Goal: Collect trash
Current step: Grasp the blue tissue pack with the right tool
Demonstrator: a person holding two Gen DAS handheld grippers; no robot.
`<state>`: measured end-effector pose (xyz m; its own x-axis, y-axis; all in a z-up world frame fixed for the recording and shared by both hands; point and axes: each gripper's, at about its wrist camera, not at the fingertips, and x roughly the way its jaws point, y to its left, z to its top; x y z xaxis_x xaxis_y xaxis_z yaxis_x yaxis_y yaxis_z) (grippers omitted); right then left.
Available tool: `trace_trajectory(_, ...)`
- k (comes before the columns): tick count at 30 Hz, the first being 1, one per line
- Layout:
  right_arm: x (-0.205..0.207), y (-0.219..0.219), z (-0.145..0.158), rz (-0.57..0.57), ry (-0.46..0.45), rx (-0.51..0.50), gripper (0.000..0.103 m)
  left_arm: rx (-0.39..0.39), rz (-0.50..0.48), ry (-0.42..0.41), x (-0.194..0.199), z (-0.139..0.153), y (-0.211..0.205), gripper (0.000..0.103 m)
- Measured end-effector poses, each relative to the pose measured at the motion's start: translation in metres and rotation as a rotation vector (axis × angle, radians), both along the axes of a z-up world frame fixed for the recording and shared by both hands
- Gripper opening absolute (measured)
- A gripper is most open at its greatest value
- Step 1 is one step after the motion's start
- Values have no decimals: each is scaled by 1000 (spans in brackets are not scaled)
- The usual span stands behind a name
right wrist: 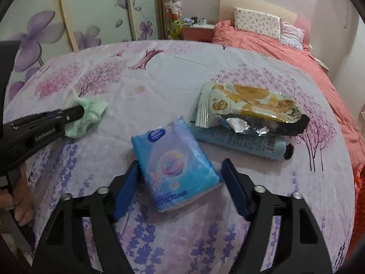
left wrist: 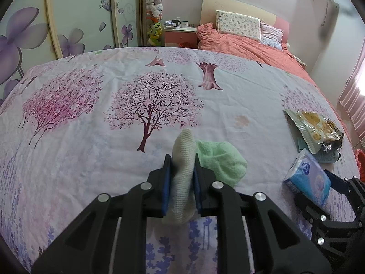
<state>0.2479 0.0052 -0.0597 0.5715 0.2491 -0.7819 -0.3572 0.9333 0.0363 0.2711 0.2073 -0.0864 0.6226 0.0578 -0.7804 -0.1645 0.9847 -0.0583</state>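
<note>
My left gripper (left wrist: 181, 159) is shut on a beige sock (left wrist: 182, 173), just above the flowered bedsheet (left wrist: 91, 137). A green sock (left wrist: 219, 162) lies beside it on the right. In the right wrist view my right gripper (right wrist: 180, 166) is open, its jaws on either side of a blue tissue pack (right wrist: 175, 162) that lies on the sheet. Beyond the pack an opened snack wrapper (right wrist: 246, 105) lies on top of a light blue tube (right wrist: 241, 141). The left gripper (right wrist: 81, 113) and green sock (right wrist: 89, 116) show at the left there.
The tissue pack (left wrist: 308, 178), wrapper (left wrist: 317, 127) and right gripper (left wrist: 330, 182) sit at the right in the left wrist view. An orange quilt (left wrist: 246, 45) and pillows (left wrist: 239, 24) lie at the far end. A nightstand (left wrist: 180, 35) and wardrobe doors (left wrist: 68, 22) stand behind.
</note>
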Motion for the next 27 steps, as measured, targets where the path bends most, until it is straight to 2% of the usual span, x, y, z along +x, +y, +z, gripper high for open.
trace_trajectory(8, -8, -20, -2, -85, 6, 27, 65, 2, 0, 1, 0, 0, 0, 19)
trace_trajectory(12, -8, -16, -3, -77, 2, -1, 67, 0, -1, 0, 0, 0, -1, 19)
trace_trajectory(23, -8, -21, -3, -79, 6, 10, 68, 1, -1, 1, -1, 1, -1, 20)
trace_trajectory(27, -9, -24, -2, -79, 1, 36, 60, -21, -12, -8, -1, 1, 1, 15)
